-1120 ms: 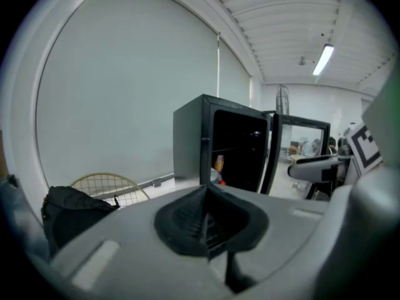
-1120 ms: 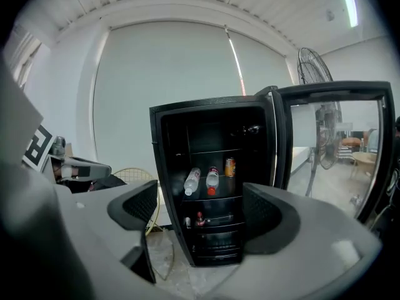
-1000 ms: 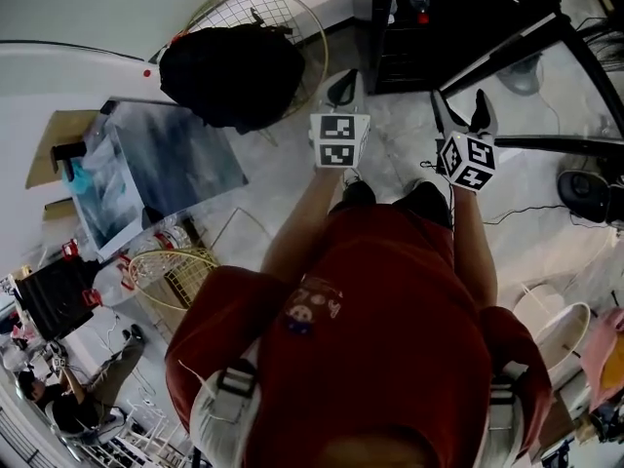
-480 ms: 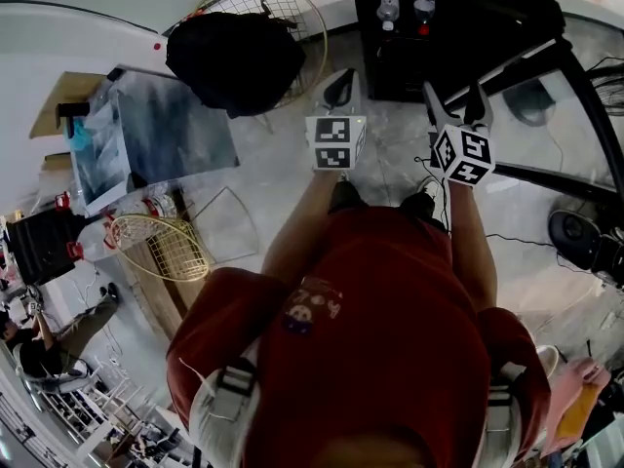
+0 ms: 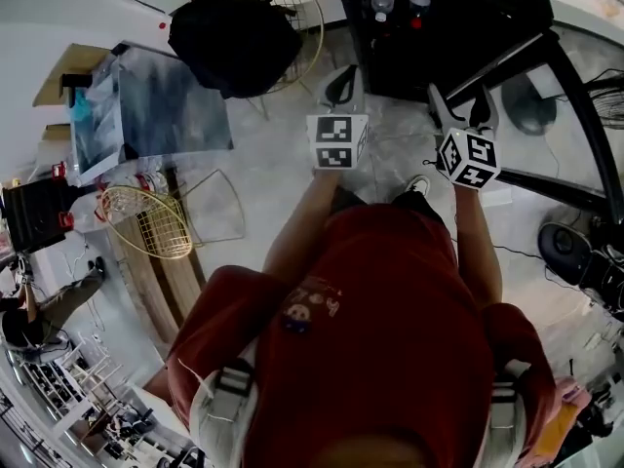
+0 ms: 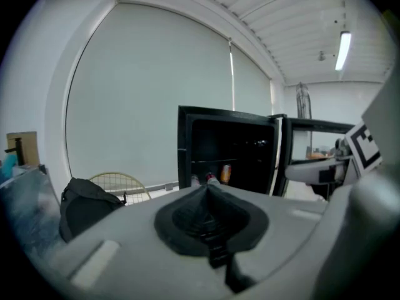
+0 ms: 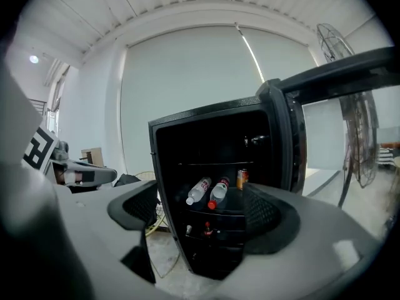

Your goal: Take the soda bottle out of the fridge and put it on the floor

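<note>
1. Head view – both forearms reach forward over the floor (image 5: 283,178), side by side. The left gripper (image 5: 340,86) and the right gripper (image 5: 458,107) both point at the open black fridge (image 5: 458,37). Two bottles (image 5: 382,0) show inside it. A black bag (image 5: 234,42) sits on a wire chair (image 5: 292,3) to the left. Against half a second ago, both grippers sit at the same spots, while the fridge has slid slightly left in the frame.
2. Left gripper view – the left gripper (image 6: 207,191) is clenched, pads pressed together with nothing between them. Beyond its tip stands the fridge (image 6: 250,158), with one can (image 6: 225,172) on a shelf.
3. Right gripper view – the right gripper (image 7: 203,211) is released and empty. Two bottles (image 7: 218,192) lie tilted on the fridge's (image 7: 169,167) middle shelf, with one can (image 7: 242,178) just beside them.
</note>
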A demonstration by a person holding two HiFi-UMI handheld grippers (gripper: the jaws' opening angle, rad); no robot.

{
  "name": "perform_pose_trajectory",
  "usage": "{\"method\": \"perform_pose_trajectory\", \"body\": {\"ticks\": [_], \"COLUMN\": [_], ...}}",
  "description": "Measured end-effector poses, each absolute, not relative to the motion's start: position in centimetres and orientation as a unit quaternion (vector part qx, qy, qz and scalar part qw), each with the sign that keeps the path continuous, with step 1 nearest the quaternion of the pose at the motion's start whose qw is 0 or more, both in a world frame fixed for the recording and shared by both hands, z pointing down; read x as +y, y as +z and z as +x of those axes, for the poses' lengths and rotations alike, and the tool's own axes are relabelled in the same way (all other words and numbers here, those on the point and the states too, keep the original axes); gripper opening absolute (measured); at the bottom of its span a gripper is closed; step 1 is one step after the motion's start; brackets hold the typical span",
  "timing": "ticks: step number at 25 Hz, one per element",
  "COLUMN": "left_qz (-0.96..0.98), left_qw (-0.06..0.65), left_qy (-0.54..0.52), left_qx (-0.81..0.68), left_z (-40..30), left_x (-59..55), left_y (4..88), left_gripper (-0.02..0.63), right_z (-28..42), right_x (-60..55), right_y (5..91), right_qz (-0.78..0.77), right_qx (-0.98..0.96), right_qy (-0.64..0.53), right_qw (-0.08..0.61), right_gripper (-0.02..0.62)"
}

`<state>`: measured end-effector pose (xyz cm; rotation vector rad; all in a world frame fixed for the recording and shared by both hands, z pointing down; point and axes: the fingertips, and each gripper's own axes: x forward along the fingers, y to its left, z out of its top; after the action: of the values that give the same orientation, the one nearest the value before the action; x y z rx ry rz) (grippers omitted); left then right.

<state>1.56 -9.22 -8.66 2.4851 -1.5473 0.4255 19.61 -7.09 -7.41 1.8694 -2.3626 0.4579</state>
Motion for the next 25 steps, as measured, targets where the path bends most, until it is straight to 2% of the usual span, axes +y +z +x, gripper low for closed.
{"method": "perform_pose_trajectory", "body": {"ticks": [13, 25], "left_qz": [0.853, 0.851], "left_qw": [0.064, 0.082], "left_qy": [0.147, 0.153], "left_qx": [-0.497, -0.496], "left_z": [-0.4, -1.5], "left_x": [-8.7, -9.8], "left_y": [-10.5, -8.2], "left_gripper": [0.000, 0.000], "right_z": [17.2, 15.2], "right_x": [-5.9, -7.1], "right_y": [-8.3, -5.1], "right_qz": [0.632, 0.617], "right_qx": [-0.761, -0.767], "right_qy": [0.148, 0.168], "right_qw": [0.024, 0.060], "right_gripper": [0.408, 0.408]}}
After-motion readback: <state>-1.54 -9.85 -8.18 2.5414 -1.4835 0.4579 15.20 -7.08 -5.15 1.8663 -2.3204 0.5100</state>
